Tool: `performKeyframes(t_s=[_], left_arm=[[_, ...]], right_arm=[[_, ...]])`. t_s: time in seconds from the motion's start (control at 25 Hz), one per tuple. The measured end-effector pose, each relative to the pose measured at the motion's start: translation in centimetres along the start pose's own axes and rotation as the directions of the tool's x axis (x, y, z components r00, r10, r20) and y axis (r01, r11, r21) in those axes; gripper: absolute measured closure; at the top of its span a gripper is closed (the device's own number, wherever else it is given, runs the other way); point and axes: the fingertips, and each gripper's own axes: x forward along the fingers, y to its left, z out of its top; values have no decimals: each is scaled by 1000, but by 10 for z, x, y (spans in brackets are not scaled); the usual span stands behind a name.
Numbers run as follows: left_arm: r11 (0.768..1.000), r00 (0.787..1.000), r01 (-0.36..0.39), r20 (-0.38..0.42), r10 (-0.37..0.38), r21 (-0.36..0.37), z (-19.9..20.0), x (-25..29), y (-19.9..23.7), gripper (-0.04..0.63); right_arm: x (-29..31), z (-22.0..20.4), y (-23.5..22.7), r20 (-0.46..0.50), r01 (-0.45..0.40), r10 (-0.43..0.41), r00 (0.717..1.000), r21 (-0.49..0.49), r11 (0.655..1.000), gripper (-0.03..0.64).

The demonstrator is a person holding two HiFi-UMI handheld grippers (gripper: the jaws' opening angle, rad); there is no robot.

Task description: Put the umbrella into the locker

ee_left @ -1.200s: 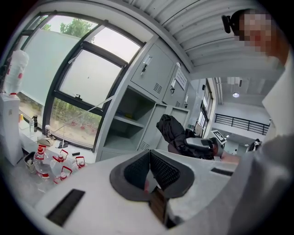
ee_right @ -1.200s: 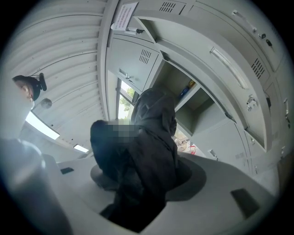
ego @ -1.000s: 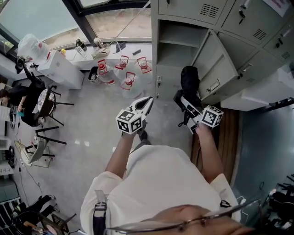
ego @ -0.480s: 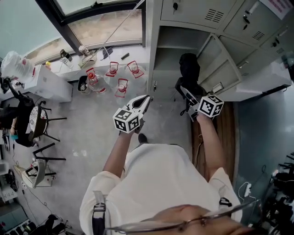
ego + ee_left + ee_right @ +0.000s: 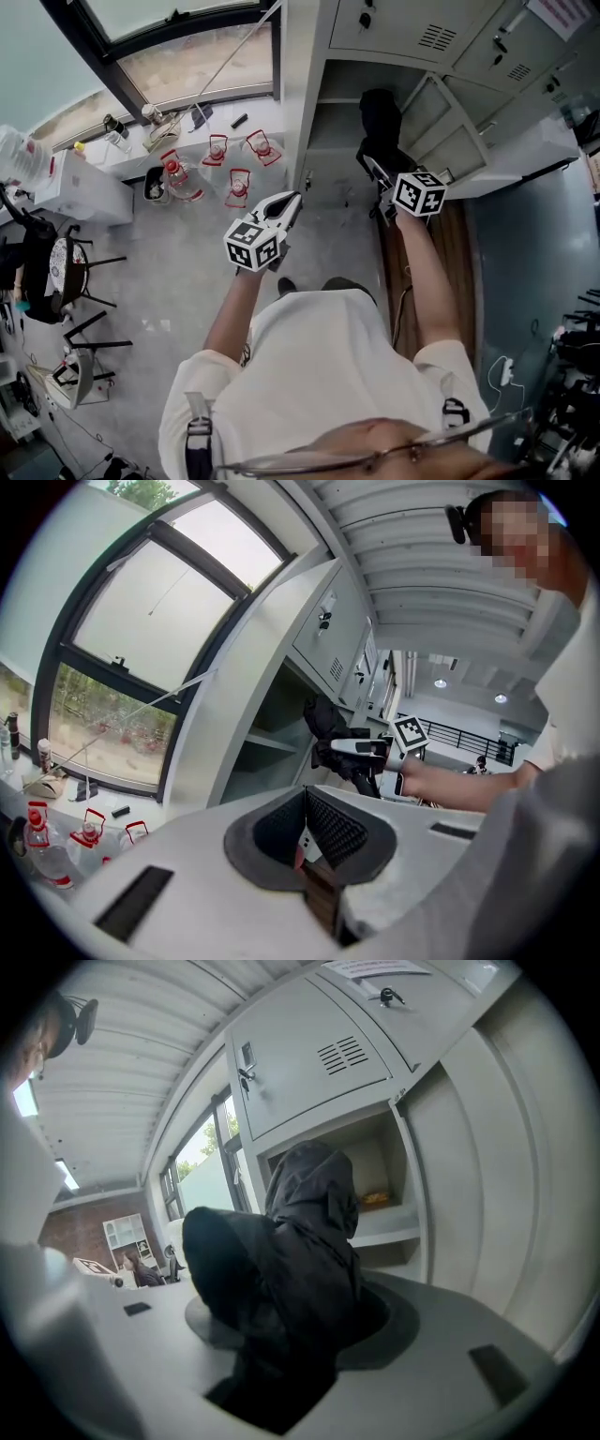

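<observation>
Since one second earlier: both arms have closed on the open locker (image 5: 330,94) | head view: right tongs (image 5: 373,174) clamp the folded umbrella (image 5: 379,117), long axis aimed at the opening; left tongs (image 5: 287,203) farther back | left gripper view: jaws together, empty | right gripper view: umbrella fills the jaws, shelf (image 5: 398,1232) straight ahead.
</observation>
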Motion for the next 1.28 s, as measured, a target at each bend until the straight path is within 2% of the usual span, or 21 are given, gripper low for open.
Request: performKeyframes(t_s=[0.12,0.28,0.44,0.56,0.84,1.28], left_arm=[[1000,1000,5,14,-4,-13,5,3,1,589],[1000,999,-24,23,24,0,11,10,8,591],[999,998,-42,48,43,-17,23,20,9,591],[999,997,-49,67,49,-2,33,28,5,591],[996,993,-86,81,84,22,40,38,11,591],[987,983,-158,92,157,10,45,26,37,591]], right_arm=[[13,1,-10,-32,48,-48,998,-27,999,379],[33,6,-24,-77,96,-106,991,-124,988,379],[56,21,-37,-97,122,-148,984,-237,964,379],[75,31,-43,-112,133,-178,978,-324,937,379],[121,58,-59,-103,172,-267,958,-537,826,379],[171,86,-74,-36,205,-323,946,-705,679,377]])
